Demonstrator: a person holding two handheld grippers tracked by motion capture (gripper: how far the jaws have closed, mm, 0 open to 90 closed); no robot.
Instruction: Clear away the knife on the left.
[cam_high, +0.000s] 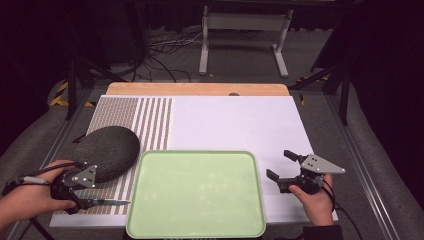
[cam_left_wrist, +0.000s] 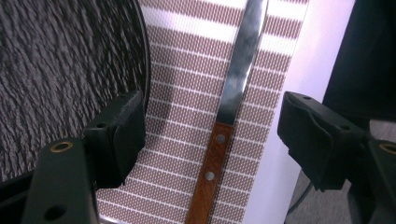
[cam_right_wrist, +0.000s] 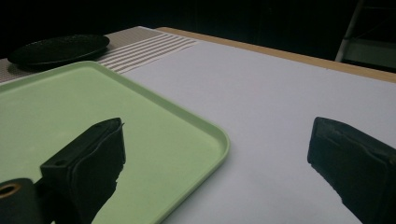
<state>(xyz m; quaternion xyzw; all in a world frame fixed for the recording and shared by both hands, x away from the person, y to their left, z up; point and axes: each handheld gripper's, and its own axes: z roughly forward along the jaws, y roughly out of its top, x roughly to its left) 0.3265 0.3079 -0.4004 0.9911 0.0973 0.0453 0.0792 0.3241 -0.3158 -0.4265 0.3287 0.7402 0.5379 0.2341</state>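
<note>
left gripper (cam_left_wrist: 210, 135): jaws apart, astride the knife (cam_left_wrist: 219, 140), pads clear of it
right gripper (cam_right_wrist: 219, 163): jaws apart, nothing between them, beside tray (cam_right_wrist: 205, 126)

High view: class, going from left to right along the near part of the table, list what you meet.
Left gripper → knife lying between its open jaws on the striped mat → green tray → right gripper, jaws open over the white sheet.

No legible text, labels or signs.
</note>
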